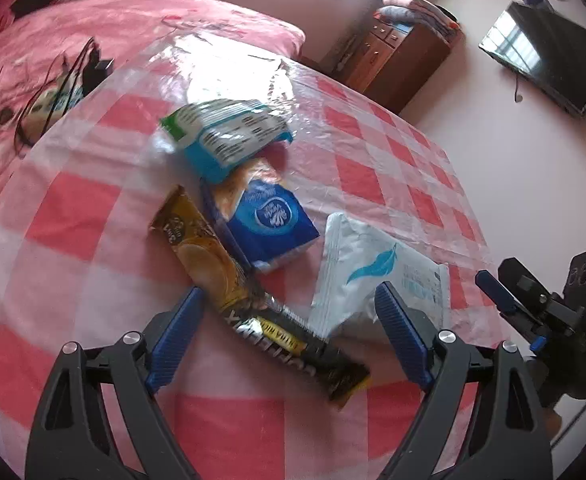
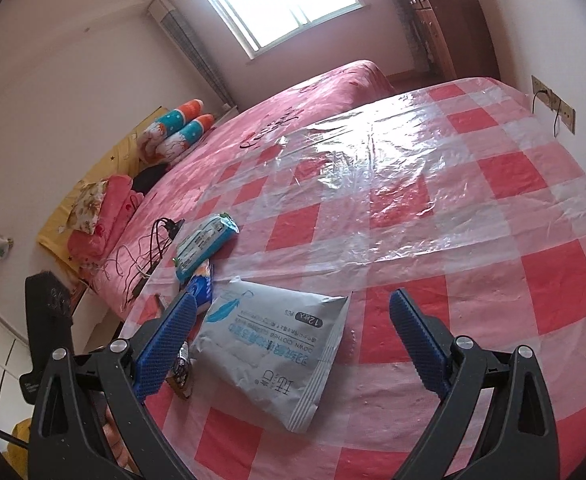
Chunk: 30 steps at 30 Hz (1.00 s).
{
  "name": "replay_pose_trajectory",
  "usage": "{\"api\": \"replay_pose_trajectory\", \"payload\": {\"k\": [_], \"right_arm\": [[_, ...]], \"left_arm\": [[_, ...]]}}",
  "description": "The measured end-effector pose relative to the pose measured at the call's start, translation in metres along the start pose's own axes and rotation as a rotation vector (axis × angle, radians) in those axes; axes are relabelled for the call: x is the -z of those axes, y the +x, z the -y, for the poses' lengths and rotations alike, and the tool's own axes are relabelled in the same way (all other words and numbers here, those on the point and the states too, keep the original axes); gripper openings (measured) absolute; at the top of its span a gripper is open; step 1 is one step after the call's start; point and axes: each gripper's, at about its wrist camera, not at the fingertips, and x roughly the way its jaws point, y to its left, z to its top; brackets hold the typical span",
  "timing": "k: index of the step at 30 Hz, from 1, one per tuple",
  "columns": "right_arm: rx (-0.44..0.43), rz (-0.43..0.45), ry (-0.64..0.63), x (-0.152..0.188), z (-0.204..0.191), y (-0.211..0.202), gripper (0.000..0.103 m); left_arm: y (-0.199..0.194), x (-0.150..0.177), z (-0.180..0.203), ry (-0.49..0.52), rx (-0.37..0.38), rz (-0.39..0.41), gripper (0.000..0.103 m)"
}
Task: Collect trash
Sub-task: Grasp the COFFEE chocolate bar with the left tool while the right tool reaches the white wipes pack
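Several wrappers lie on the red-and-white checked plastic sheet (image 1: 93, 220). A long gold and black coffee sachet (image 1: 249, 296) lies between the fingers of my open left gripper (image 1: 289, 300). Behind it are a blue tissue pack (image 1: 269, 224) and a teal and white packet (image 1: 229, 136). A grey wipes pouch (image 1: 377, 276) lies to the right. In the right wrist view the grey pouch (image 2: 269, 348) lies between the fingers of my open right gripper (image 2: 293, 316). The teal packet (image 2: 205, 246) and the blue tissue pack (image 2: 201, 288) lie beyond it, at the left. The right gripper (image 1: 533, 304) also shows at the right edge of the left wrist view.
A pink bed (image 2: 293, 116) with pillows (image 2: 177, 128) lies behind the sheet. Black cables and a charger (image 2: 153, 248) lie at its left edge. A wooden cabinet (image 1: 397, 60) and a wall TV (image 1: 549, 56) stand at the back right. A wall socket (image 2: 553, 104) is at the right.
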Motion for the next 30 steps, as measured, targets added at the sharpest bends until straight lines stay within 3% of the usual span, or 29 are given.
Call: {"api": "replay_pose_trajectory", "payload": {"k": [7,18,30], "right_arm": [[-0.017,-0.019,0.002,0.0,0.0,0.005,0.096],[-0.044,-0.057,-0.014,0.003,-0.004,0.014,0.096],[-0.05,-0.184,-0.065,0.014,-0.017,0.038,0.096]], "left_arm": [[0.008,0.0,0.015,0.124,-0.091,0.005,0.079],[-0.005,0.013,0.007,0.137,-0.153,0.016,0.062],[-0.015,0.025,0.003,0.241,-0.227,-0.01,0.062]]}}
